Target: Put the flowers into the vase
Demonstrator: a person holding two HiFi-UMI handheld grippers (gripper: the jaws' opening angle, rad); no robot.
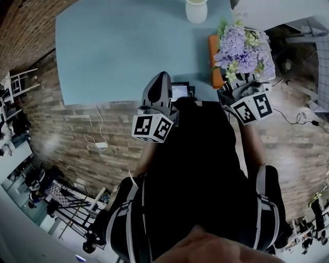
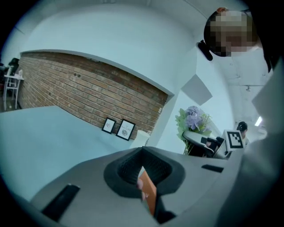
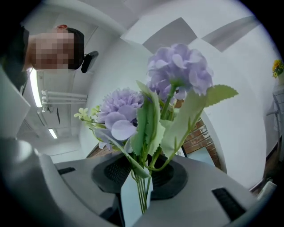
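Our right gripper (image 3: 141,175) is clamped on the stems of the flowers (image 1: 241,49), which are to the right of the vase (image 1: 196,10), nearer us and well apart from it. We should bring the bunch over the vase's mouth, tip the stems down and lower them in before letting go. Our left gripper (image 2: 143,175), jaws slightly apart and empty, could steady the vase. We count one vase, one bunch and two grippers.
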